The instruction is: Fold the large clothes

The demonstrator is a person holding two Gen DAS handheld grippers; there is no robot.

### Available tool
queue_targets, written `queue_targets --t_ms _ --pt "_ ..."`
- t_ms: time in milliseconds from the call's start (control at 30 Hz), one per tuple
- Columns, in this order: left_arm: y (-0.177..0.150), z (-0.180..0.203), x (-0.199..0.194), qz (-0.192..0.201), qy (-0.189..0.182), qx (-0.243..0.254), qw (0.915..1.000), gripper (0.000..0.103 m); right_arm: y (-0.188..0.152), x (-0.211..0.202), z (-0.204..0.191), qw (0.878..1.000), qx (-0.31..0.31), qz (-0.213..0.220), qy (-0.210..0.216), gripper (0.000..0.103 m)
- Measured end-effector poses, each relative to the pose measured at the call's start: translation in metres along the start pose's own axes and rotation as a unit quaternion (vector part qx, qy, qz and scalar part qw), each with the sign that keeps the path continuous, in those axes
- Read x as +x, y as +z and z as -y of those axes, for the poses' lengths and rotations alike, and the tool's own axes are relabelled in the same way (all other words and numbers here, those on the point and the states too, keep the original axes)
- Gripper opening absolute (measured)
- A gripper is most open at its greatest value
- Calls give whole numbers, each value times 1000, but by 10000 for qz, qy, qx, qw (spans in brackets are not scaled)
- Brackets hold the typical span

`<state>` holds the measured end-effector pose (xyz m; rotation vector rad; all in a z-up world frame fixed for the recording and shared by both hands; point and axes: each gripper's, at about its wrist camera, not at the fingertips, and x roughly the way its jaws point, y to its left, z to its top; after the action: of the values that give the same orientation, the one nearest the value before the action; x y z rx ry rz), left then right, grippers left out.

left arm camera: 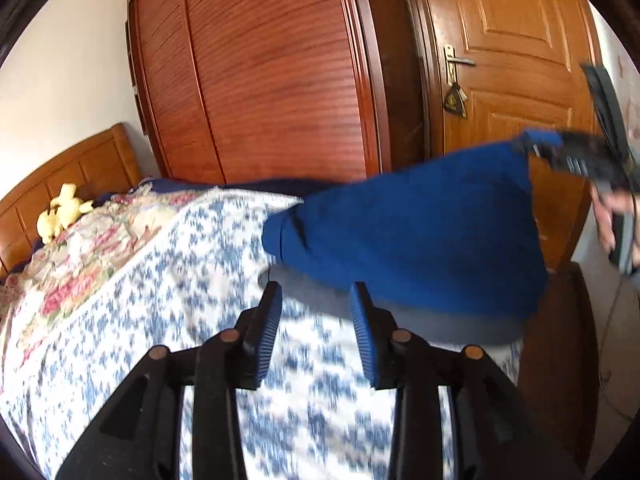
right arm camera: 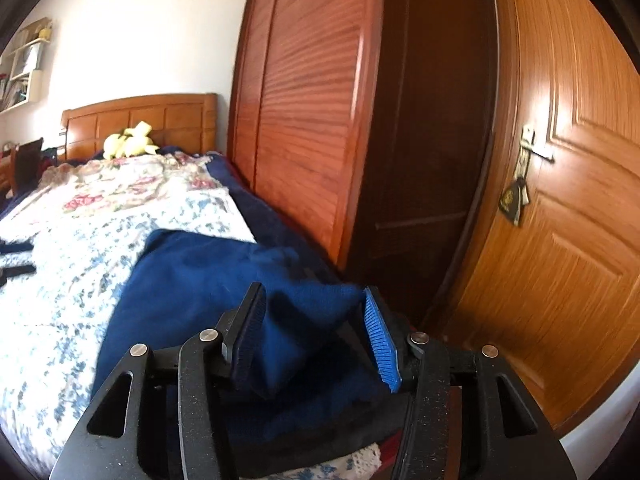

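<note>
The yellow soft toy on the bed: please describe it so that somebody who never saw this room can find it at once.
Start at the wooden headboard at the far end of the bed. The yellow soft toy lies just in front of it, at the top of the floral quilt. It is the only plain pale-yellow thing there; the bedding is patterned, and the blue garment lies nearer the grippers.

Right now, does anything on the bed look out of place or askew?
The blue garment is not flat: one corner hangs lifted at the right gripper, toward the door, above the bed's floral cover. Nothing looks damaged.
</note>
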<state>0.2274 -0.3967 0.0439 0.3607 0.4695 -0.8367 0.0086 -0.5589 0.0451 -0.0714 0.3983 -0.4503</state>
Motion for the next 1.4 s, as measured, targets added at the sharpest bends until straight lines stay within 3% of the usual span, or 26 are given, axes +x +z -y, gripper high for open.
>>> queue_targets --t_ms 133,300,467,667,833,1000,1100,1400 --pt "-23 -2 -16 -102 -148 -191 9997 36 11 0 -3 9998 89 41 -164 51" --pt "-36 -5 -34 -50 -199 -408 9990 41 10 8 -29 9993 -162 -87 327 51" --pt "-45 -8 -51 55 -153 -487 9987 49 -4 44 -56 9953 -405 -691 540 51" --pt "-53 -24 -84 261 18 -649 9975 57 -26 94 -36 9895 -214 -1378 373 50" --pt "-57 -35 -111 409 209 -713 9964 58 -36 102 -22 9871 -112 -1558 363 50" --pt "-63 -43 -135 442 406 -798 9950 58 -25 83 -29 9892 -81 -1458 119 51" --pt "-71 -49 -154 419 689 -860 9930 58 -15 52 -40 9933 -75 -1137 192 51" --pt "-104 -61 -200 114 1286 -1280 9833 58 -5 -23 -114 9934 26 -551 1008 80"
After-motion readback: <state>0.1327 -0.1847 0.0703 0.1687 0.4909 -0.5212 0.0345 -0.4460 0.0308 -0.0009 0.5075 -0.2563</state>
